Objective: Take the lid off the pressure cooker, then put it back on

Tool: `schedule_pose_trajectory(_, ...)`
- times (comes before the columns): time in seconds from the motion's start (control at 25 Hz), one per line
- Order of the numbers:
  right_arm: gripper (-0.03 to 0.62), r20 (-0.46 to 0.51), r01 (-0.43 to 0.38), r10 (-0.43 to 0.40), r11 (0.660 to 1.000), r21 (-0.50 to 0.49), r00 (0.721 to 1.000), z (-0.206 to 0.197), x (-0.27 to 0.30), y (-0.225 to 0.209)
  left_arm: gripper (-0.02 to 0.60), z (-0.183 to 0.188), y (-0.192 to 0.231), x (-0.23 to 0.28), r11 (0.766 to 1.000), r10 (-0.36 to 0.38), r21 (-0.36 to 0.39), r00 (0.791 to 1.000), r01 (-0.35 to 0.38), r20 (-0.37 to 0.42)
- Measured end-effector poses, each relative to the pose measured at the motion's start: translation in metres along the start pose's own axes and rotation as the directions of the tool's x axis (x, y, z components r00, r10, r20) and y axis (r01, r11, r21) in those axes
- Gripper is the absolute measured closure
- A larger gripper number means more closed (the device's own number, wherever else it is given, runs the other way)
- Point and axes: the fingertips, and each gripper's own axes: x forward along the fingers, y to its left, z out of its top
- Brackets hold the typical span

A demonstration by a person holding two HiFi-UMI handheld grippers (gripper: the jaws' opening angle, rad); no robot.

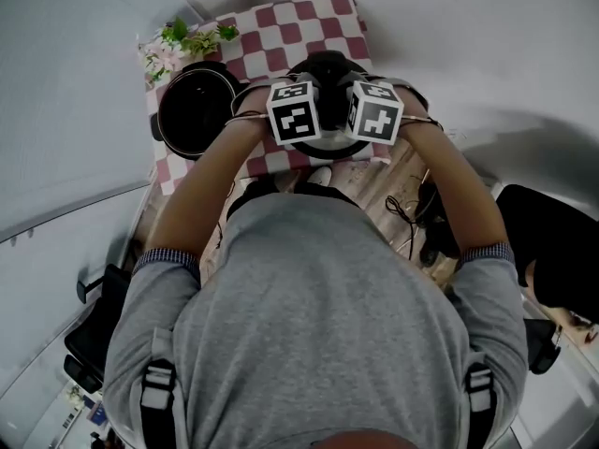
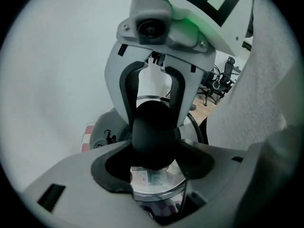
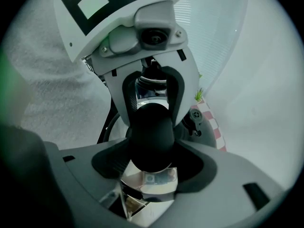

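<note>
On the red-and-white checked cloth [image 1: 309, 21], the black cooker pot [image 1: 197, 108] stands open at the left. To its right the steel lid [image 1: 318, 147] hangs above the table, mostly hidden under the two marker cubes. My left gripper [image 1: 298, 120] and right gripper [image 1: 370, 118] face each other over it. In the left gripper view my left gripper [image 2: 153, 151] is shut on the lid's black knob [image 2: 152, 132], with the shiny lid [image 2: 156, 186] below. The right gripper [image 3: 151, 148] clamps the same knob [image 3: 152, 134] from the other side. The pot [image 3: 199, 122] shows behind.
Artificial flowers [image 1: 182, 43] lie at the table's far left corner. A black chair [image 1: 552, 241] stands at the right, and cables [image 1: 402, 209] trail on the wooden floor beside the table. White walls close in on both sides.
</note>
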Motion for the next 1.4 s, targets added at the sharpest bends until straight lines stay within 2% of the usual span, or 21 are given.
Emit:
schedule_pose_trajectory(0.2, 0.303, 0.007, 0.017, -0.017, 1.000, -0.005, 1.000, 0.037, -0.008, -0.001, 0.282, -0.018, 0.001, -0.032, 1.000, 0.024, 0.012, 1.000, -0.024, -0.004)
schedule_pose_trajectory(0.96, 0.303, 0.046, 0.045, -0.046, 0.999, 0.026, 0.998, 0.153, -0.006, -0.006, 0.282, -0.095, 0.007, -0.116, 0.999, 0.018, 0.048, 1.000, -0.018, -0.005)
schedule_pose_trajectory(1.4, 0.303, 0.061, 0.056, -0.060, 0.996, 0.067, 0.996, 0.230, 0.025, -0.002, 0.282, -0.168, 0.003, -0.155, 0.997, -0.005, 0.080, 1.000, 0.007, -0.031)
